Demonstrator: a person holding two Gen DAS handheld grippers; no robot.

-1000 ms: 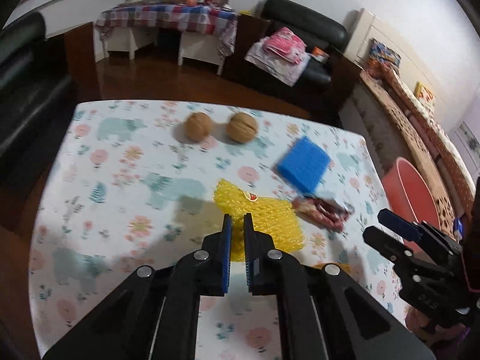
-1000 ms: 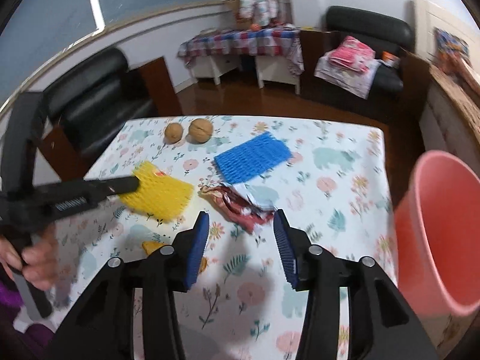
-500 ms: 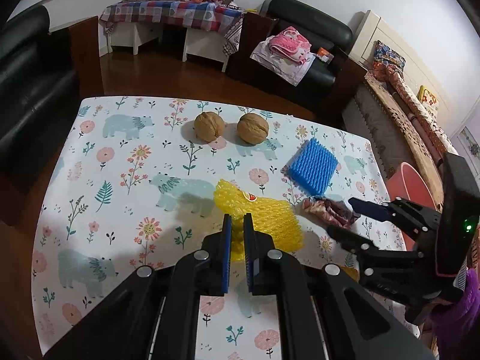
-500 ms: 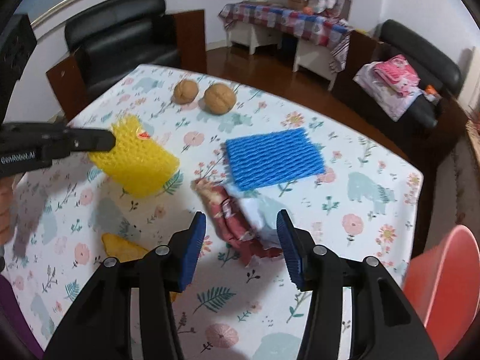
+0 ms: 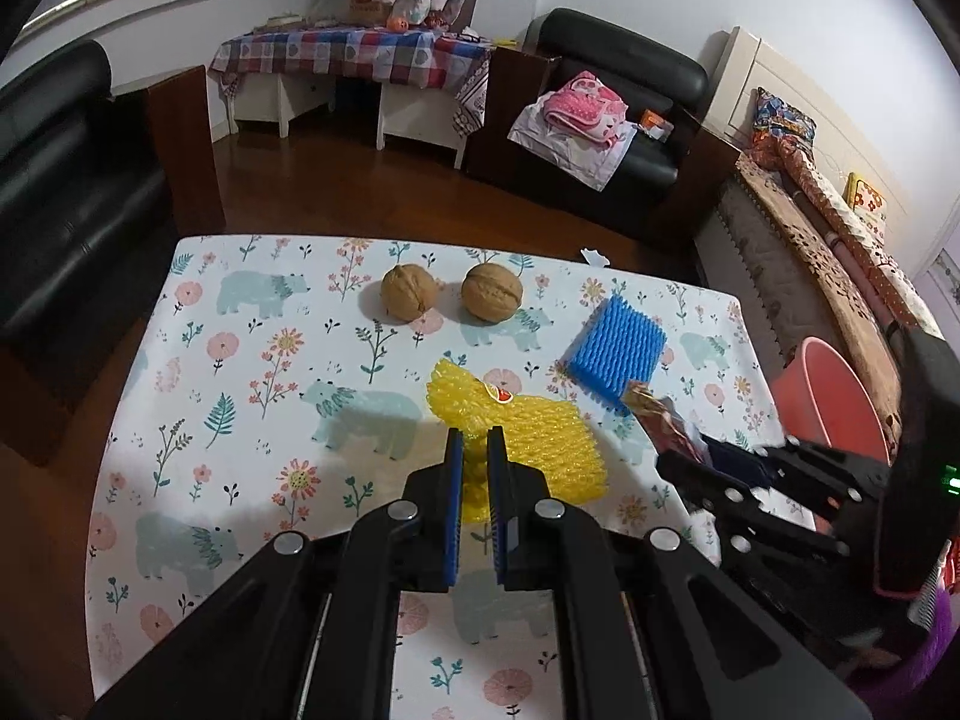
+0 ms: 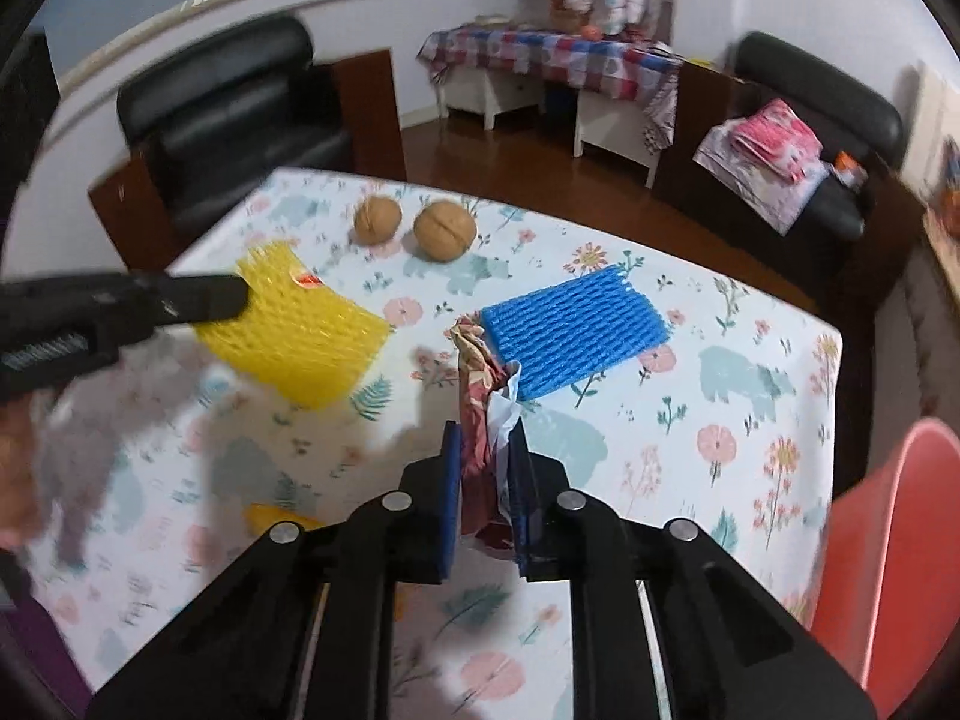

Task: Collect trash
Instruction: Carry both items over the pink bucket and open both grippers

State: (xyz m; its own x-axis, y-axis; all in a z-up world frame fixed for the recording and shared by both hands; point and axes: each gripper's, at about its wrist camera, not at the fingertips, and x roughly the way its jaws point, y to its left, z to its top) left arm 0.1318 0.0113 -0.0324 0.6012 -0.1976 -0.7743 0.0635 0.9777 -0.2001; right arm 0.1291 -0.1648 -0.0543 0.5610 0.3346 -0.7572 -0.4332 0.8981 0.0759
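The right gripper (image 6: 485,450), wide open a second ago, is closing its jaws on the crumpled red-brown snack wrapper (image 6: 480,372) beside the blue foam fruit net (image 6: 573,327).

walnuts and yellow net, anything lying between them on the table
Nothing. In the left wrist view the stretch from the walnuts to the yellow net is bare flowered tablecloth; the right wrist view shows the same.

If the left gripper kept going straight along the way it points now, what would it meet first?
Nothing new at first: the left gripper is already shut on the yellow foam net. Pushing on, it would likely press the net into the tablecloth; depth is hard to judge.
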